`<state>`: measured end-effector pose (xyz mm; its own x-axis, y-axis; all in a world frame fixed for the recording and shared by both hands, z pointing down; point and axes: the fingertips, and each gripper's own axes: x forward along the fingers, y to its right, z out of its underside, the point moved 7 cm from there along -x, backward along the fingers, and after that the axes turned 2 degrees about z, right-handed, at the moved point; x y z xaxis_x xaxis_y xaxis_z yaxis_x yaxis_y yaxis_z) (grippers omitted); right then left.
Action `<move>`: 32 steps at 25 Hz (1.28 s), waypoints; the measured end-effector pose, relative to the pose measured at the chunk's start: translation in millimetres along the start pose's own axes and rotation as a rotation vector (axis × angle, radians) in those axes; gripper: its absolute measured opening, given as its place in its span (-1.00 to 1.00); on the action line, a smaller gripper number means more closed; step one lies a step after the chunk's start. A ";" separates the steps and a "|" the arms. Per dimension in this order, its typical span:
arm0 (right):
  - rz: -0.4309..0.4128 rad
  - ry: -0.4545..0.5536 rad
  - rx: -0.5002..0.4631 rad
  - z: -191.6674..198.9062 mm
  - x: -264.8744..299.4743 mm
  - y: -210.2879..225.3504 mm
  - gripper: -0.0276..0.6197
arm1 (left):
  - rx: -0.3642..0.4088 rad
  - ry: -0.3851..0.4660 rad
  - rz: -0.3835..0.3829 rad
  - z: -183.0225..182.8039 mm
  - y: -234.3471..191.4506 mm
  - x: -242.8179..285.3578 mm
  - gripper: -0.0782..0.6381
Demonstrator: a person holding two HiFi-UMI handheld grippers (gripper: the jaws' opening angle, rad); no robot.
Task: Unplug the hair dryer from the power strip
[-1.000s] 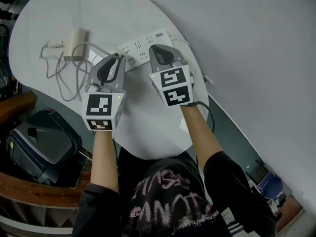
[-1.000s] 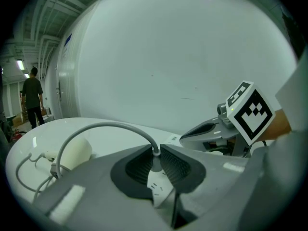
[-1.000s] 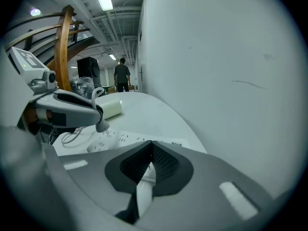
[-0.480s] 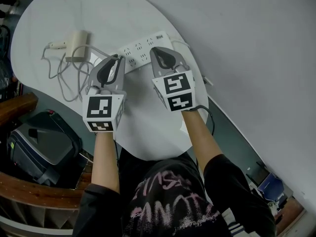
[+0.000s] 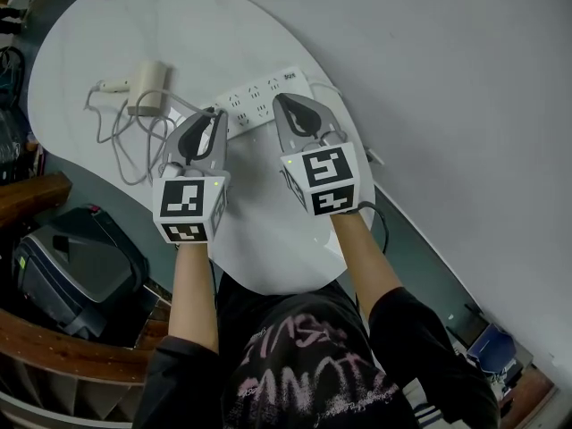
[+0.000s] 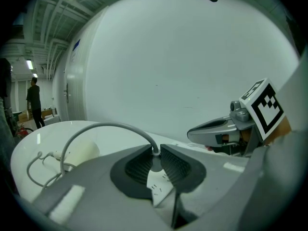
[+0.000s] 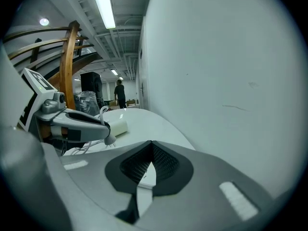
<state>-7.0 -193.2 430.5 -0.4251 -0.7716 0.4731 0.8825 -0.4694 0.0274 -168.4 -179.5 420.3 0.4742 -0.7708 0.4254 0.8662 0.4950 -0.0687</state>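
The left gripper (image 6: 155, 154) has its fingers closed narrow on the plug (image 7: 109, 139), at the neck where the grey cord (image 6: 98, 128) leaves it. In the right gripper view the pins show bare, clear of the power strip (image 5: 261, 96); extraction is judged complete. The right gripper (image 7: 151, 148) has its fingers drawn together with nothing between them, tips toward the strip's right end at centre frame in the head view; contact cannot be confirmed. The hair dryer (image 5: 147, 86) lies on the tabletop (image 5: 116, 25) at upper left, well apart from both grippers, cord looped below it. Handling: the plug is small, rigid and light; hold it by the moulded body, not the soft, springy cord. The strip looks light and liable to slide or lift unless held down
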 end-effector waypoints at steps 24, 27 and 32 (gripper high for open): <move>-0.041 0.140 -0.023 -29.4 -58.0 -24.9 -0.85 | -0.008 0.083 -0.086 -21.2 16.9 -61.3 -0.62; -0.041 0.150 -0.024 -31.4 -66.1 -26.0 -0.85 | -0.004 0.093 -0.095 -23.8 19.9 -69.6 -0.62; -0.041 0.181 -0.023 -37.2 -78.3 -25.1 -0.85 | -0.003 0.107 -0.107 -31.4 25.7 -80.6 -0.62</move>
<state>-3.4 -137.0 360.1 -0.4916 -0.8155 0.3054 0.8598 -0.5101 0.0220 -179.4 -117.3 355.9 0.3935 -0.8575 0.3313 0.9130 0.4068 -0.0315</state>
